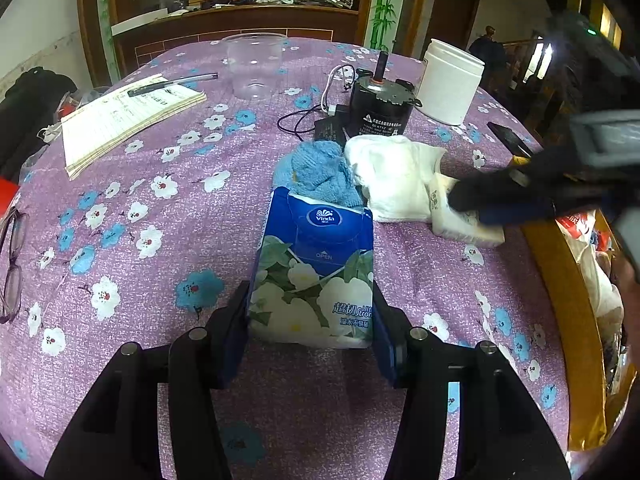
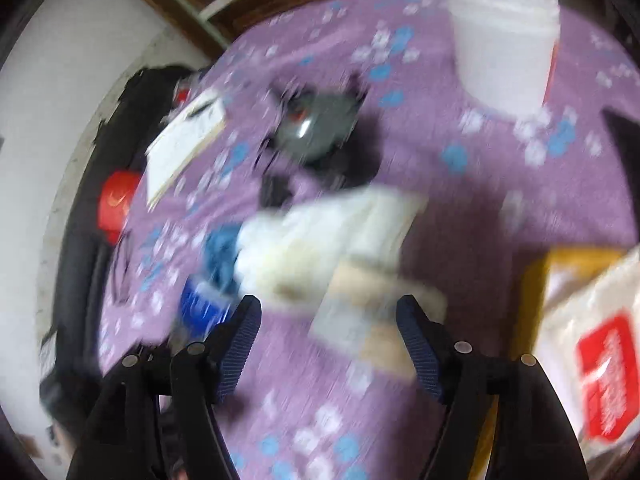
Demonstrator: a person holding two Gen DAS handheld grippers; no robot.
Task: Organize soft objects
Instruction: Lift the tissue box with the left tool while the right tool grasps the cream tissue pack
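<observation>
Right wrist view blurs: right gripper (image 2: 328,312) jaws released; left gripper (image 1: 310,312) jaws grasp tissue pack (image 1: 316,268).

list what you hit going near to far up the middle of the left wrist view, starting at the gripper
left gripper → Vinda tissue pack clamped in it → blue knitted cloth → black motor → clear plastic tub at the far table edge

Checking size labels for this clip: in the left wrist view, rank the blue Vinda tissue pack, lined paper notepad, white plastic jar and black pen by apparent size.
1. Blue Vinda tissue pack, nearest the camera, so inflated
2. Lined paper notepad
3. White plastic jar
4. Black pen
</observation>
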